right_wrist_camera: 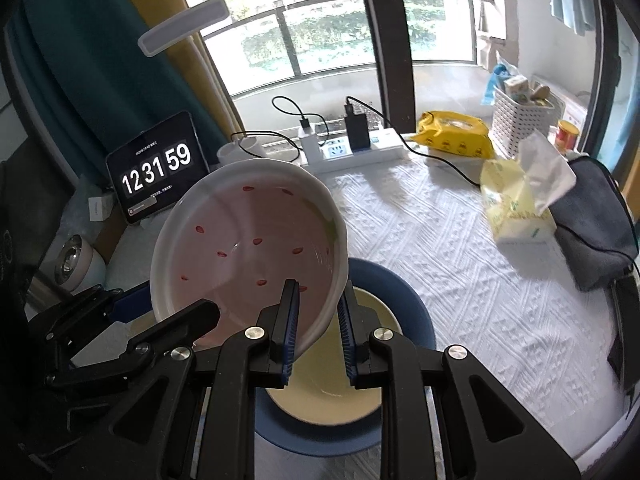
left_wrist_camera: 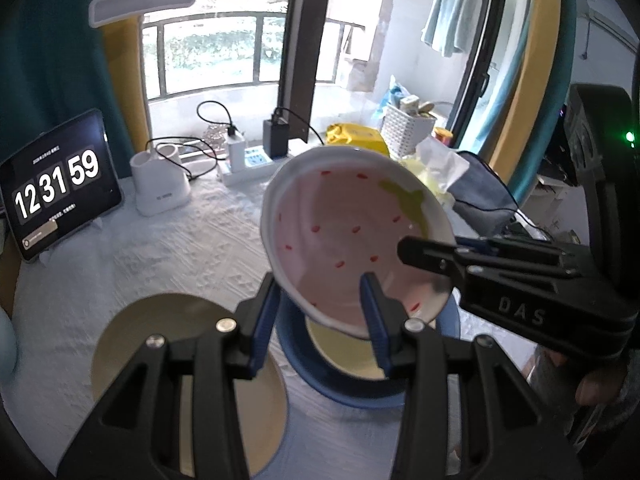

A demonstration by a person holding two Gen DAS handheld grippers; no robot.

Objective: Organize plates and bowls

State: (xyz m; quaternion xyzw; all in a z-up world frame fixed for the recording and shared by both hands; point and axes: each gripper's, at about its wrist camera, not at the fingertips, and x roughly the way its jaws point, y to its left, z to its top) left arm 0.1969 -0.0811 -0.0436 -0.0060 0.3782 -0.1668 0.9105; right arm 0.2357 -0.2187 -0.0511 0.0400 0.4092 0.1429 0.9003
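A pink strawberry bowl (left_wrist_camera: 352,236) with a white rim is held tilted in the air over a cream plate (left_wrist_camera: 344,356) that lies on a blue plate (left_wrist_camera: 360,396). My left gripper (left_wrist_camera: 320,320) is shut on the bowl's near rim. My right gripper (right_wrist_camera: 318,336) is shut on the bowl's (right_wrist_camera: 248,248) right rim; it shows from the right in the left wrist view (left_wrist_camera: 424,252). The cream plate (right_wrist_camera: 332,392) and blue plate (right_wrist_camera: 404,312) lie under it. An olive-gold plate (left_wrist_camera: 160,360) lies on the table at the left.
White cloth covers the table (right_wrist_camera: 460,280). A tablet clock (right_wrist_camera: 156,172), white lamp base (left_wrist_camera: 160,184), power strip with chargers (right_wrist_camera: 352,148), tissue pack (right_wrist_camera: 516,200), yellow packet (right_wrist_camera: 456,136), white basket (right_wrist_camera: 520,120) and grey pouch (right_wrist_camera: 596,220) line the far and right edges.
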